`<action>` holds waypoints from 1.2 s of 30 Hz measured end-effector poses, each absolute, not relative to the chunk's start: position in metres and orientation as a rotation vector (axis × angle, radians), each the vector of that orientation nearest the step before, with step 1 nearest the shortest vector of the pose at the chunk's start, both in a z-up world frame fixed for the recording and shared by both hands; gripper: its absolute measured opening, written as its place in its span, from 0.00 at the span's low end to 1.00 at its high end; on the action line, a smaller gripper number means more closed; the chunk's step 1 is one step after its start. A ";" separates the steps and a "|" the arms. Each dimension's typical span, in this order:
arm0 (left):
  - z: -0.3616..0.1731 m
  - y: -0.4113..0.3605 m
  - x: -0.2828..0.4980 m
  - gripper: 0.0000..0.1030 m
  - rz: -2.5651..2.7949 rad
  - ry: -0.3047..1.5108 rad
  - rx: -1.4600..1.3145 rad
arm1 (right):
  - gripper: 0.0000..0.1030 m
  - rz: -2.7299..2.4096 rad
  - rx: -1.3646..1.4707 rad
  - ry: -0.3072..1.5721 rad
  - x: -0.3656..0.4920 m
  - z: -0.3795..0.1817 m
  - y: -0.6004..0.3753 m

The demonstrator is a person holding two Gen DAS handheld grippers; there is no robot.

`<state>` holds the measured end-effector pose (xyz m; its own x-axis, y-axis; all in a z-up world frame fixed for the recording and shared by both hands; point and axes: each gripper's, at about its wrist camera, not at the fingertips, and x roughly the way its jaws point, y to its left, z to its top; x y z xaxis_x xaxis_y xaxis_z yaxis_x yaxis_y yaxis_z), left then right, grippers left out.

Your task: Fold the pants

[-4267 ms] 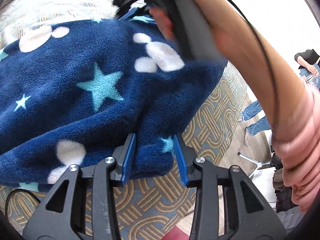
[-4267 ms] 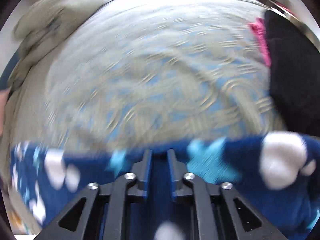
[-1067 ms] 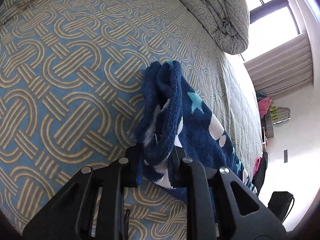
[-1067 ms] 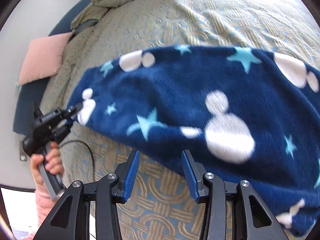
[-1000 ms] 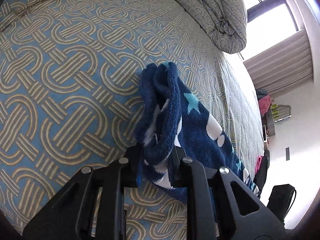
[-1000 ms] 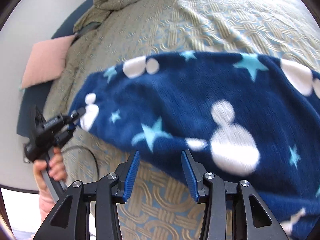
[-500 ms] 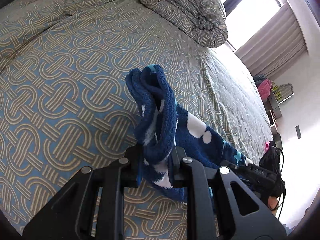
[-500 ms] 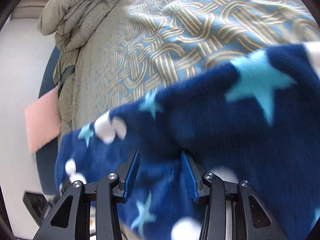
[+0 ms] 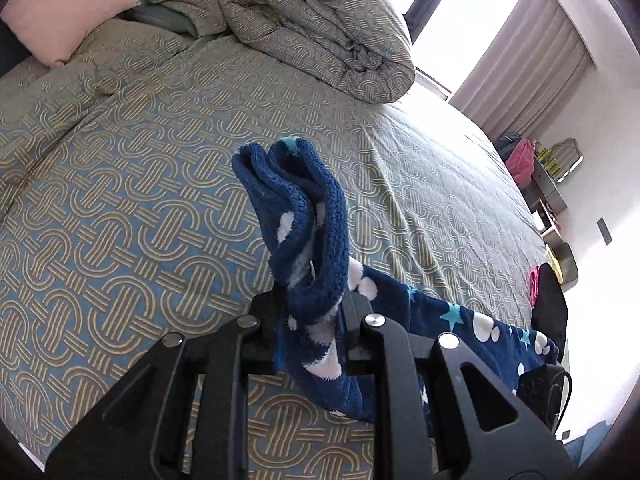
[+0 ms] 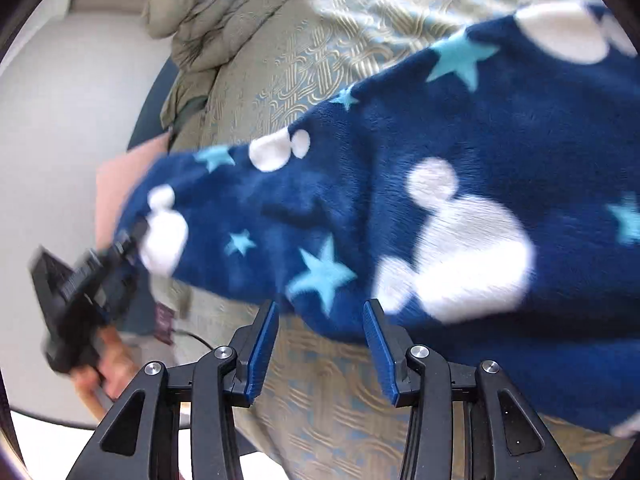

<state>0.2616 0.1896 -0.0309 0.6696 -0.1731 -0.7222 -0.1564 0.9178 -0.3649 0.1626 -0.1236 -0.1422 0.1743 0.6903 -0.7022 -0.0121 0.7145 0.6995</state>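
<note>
While the left gripper [image 9: 310, 312] sat clamped on a bunched end of the navy fleece pants [image 9: 304, 216], the cloth stood up in doubled layers just past its fingers and then trailed off to the right across the bed [image 9: 120, 216], its far end near the bed's edge. Nearest in the right wrist view, the right gripper [image 10: 318, 344] had its blue pads wide apart and held nothing, poised just at the lower edge of the pants [image 10: 400, 200], with patterned bedspread showing between the fingers. Beyond that the garment stretched as one long band printed with stars and white mouse heads, and at its left end the left gripper [image 10: 92, 276] could be seen, blurred, pinching the fabric. Farther back lay a rolled duvet [image 9: 320, 32] and a pink pillow [image 9: 60, 8] at the head of the bed, and a window with curtains [image 9: 524, 64]. By my reading the pants appeared already doubled lengthwise, so the fold was partly done; what seemed left was for the right gripper to take the other end and bring the ends together, then flatten the stack.
</note>
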 end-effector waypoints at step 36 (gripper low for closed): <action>-0.055 -0.035 0.196 0.68 -0.250 0.910 0.137 | 0.68 0.375 0.896 1.147 0.135 -0.143 -0.351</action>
<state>0.1961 -0.0351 -0.0553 0.5874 -0.1558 -0.7942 0.2715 0.9624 0.0120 0.1354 -0.3515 -0.1432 0.3988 0.6732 -0.6228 0.1748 0.6108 0.7722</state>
